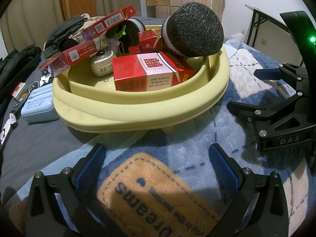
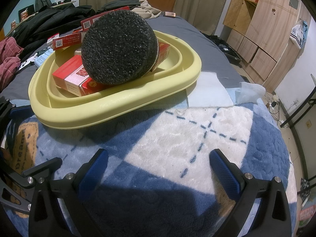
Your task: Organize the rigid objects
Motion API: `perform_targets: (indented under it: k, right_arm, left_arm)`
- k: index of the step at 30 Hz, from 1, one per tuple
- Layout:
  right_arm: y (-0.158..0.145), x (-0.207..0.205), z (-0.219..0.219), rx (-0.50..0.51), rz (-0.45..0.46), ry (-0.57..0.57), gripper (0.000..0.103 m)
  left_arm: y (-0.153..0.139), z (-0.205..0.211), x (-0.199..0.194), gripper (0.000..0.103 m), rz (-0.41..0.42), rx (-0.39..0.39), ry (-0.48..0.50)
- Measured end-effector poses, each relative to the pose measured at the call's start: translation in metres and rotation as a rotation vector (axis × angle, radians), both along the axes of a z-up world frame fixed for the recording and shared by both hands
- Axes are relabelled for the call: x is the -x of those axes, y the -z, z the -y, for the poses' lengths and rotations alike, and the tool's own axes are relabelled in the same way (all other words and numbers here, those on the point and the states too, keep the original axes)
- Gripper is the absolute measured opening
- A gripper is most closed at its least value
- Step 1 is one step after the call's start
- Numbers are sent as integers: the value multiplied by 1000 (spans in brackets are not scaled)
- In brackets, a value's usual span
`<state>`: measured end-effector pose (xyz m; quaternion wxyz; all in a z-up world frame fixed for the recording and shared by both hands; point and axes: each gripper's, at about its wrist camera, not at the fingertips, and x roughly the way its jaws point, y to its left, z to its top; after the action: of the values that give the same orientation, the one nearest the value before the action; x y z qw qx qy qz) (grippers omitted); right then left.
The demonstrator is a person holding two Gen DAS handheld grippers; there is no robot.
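A pale yellow basin (image 1: 138, 110) sits on a blue and white blanket (image 1: 193, 146). It holds several red cigarette boxes (image 1: 150, 71), a big dark sponge cylinder (image 1: 193, 29), a second dark sponge (image 1: 134, 29) and a small cream case (image 1: 102, 60). My left gripper (image 1: 158, 162) is open and empty, just in front of the basin. My right gripper (image 2: 158, 165) is open and empty over the blanket, to the right of the basin (image 2: 122, 106). The sponge (image 2: 118, 47) rests on a red box (image 2: 73, 75). The right gripper also shows in the left wrist view (image 1: 252, 88).
A light blue case (image 1: 37, 106) and small items lie left of the basin on the grey sheet. Dark clothes (image 2: 49, 25) are piled at the back left. A wooden cabinet (image 2: 262, 31) and a black table frame (image 1: 264, 25) stand to the right.
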<state>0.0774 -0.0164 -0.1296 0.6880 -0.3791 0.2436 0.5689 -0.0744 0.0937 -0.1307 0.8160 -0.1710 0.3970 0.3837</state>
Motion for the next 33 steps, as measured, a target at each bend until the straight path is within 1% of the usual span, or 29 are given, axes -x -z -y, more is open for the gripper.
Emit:
perform_targets:
  k: [33]
  right_arm:
    - [0,0,0,0,1,0,103]
  left_arm:
    - [0,3,1,103,-5,-8,-1]
